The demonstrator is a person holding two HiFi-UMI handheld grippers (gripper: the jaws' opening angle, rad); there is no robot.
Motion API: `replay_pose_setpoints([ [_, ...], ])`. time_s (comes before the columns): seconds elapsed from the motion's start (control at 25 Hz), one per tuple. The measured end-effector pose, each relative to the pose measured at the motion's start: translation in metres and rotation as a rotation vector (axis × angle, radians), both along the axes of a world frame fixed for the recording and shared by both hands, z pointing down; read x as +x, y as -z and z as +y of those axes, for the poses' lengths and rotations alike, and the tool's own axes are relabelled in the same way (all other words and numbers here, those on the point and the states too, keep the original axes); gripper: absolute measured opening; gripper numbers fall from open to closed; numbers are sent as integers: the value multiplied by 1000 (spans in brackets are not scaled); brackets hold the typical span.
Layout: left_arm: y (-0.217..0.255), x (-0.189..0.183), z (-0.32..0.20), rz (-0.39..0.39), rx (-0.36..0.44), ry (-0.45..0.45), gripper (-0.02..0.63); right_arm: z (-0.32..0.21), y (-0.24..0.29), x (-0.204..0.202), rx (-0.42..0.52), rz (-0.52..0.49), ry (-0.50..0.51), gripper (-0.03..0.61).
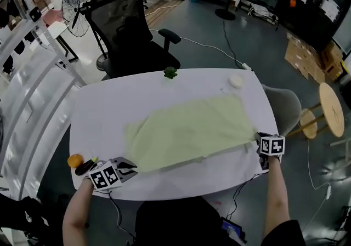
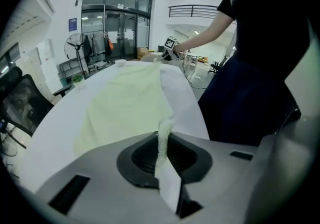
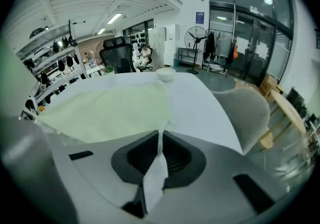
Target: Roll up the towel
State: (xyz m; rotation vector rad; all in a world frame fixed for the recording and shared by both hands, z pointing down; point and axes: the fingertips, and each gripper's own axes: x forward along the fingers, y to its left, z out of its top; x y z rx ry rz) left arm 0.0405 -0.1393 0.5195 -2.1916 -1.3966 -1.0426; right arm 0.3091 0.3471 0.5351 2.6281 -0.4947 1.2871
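Well, here we are right at the start: the white oval worktop [image 1: 109, 108] fills the head view, and the pale green towel [image 1: 189, 130] lies spread across its middle, long side running from about 8 o'clock to 2 o'clock. It looks thin and soft, mostly flat with a few shallow ripples, and not one turn of roll is in it, so by my reading the whole rolling job is ahead. What is done is the hold. The left gripper [image 1: 127, 169] sits at the worktop's 7 o'clock with its jaws clamped on the towel's near left corner; its own view shows a thin strip of cloth pinched upright between them. Over at 4 o'clock, the right gripper [image 1: 262, 142] is closed the same way on the near right corner, a sliver of fabric caught in its jaws. Next, I'd say, comes turning that near edge over toward 12 o'clock. Small stuff now: a white dish [image 1: 236, 80] at 1 o'clock, a green plant [image 1: 170, 73] at 12, an orange [image 1: 75, 160] at 8, all clear of the towel.
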Motion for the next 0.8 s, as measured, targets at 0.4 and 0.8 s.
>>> replay_pose_setpoints([
  [0.4, -42, -54, 54, -235, 3, -96, 80, 40, -30, -15, -121, -86, -27, 38],
  [0.8, -31, -37, 29, -355, -95, 111, 333, 58, -53, -47, -126, -99, -159, 238],
])
